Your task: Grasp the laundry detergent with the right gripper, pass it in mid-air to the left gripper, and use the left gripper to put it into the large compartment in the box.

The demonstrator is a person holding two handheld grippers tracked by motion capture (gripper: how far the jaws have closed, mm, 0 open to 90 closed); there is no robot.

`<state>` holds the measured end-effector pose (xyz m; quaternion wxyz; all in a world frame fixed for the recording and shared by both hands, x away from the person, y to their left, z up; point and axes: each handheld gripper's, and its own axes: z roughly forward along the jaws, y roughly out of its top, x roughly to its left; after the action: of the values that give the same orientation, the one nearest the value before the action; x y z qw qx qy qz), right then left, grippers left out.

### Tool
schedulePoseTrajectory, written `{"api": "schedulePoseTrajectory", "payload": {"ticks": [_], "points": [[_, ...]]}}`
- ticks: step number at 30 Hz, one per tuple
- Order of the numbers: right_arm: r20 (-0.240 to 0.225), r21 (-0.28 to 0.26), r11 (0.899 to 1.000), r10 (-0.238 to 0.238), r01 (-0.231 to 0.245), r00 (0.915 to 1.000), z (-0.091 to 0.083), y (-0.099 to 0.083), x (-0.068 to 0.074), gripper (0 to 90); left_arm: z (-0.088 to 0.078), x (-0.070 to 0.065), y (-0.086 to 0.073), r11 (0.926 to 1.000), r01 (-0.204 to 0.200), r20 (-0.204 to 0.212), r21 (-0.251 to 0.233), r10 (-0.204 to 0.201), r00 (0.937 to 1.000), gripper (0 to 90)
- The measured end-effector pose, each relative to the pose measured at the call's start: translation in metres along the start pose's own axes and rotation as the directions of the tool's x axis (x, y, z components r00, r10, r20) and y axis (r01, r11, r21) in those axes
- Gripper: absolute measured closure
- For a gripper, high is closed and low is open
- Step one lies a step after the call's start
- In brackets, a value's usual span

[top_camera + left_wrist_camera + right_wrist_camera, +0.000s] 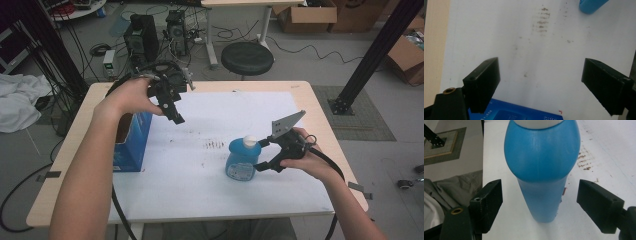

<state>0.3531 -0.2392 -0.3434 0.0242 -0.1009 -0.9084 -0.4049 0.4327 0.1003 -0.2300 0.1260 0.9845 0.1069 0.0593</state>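
A blue bottle with a white cap stands upright on the white mat, right of centre. My right gripper is open just to its right, jaws on either side of the bottle's edge without touching. In the right gripper view the bottle stands between the two spread jaws, a gap on each side. My left gripper hangs open in the air above the mat's left part, over a blue box. In the left gripper view the box's top lies below the wide-open jaws, and the bottle shows at the top.
Brown smudges mark the mat's middle. The blue box stands open at the table's left edge. Beyond the table are a black stool, computer cases, cables and cardboard boxes. A black frame post rises at the right.
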Motion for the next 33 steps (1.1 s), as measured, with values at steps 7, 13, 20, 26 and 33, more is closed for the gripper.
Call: {"api": "schedulePoseTrajectory", "payload": {"ticks": [7, 13, 20, 26, 33], "points": [[0.007, -0.005, 1.0, 0.001, -0.001, 1.0, 0.009, -0.004, 0.001, 21.7, -0.001, -0.001, -0.001, 1.0, 0.0, -0.003, 0.002, 0.0, 1.0, 15.9], [0.014, -0.016, 1.0, 0.0, 0.0, 0.9999, 0.017, -0.006, 0.002, 24.1, -0.001, -0.001, 0.0, 1.0, -0.002, -0.003, 0.001, 0.002, 1.0, 16.0], [0.031, -0.035, 0.999, -0.013, 0.014, 0.9994, 0.027, -0.006, 0.003, 26.9, -0.001, -0.001, -0.001, 1.0, 0.0, -0.005, 0.002, 0.0, 1.0, 16.0], [0.04, -0.048, 0.999, -0.017, 0.019, 0.9991, 0.033, -0.006, 0.004, 30.5, -0.002, -0.001, -0.001, 1.0, 0.001, -0.004, 0.001, -0.001, 1.0, 16.0], [0.049, -0.067, 0.997, -0.024, 0.028, 0.9985, 0.034, -0.006, 0.004, 35.5, -0.002, -0.001, -0.001, 1.0, 0.0, -0.003, 0.001, 0.0, 1.0, 16.0]]}}
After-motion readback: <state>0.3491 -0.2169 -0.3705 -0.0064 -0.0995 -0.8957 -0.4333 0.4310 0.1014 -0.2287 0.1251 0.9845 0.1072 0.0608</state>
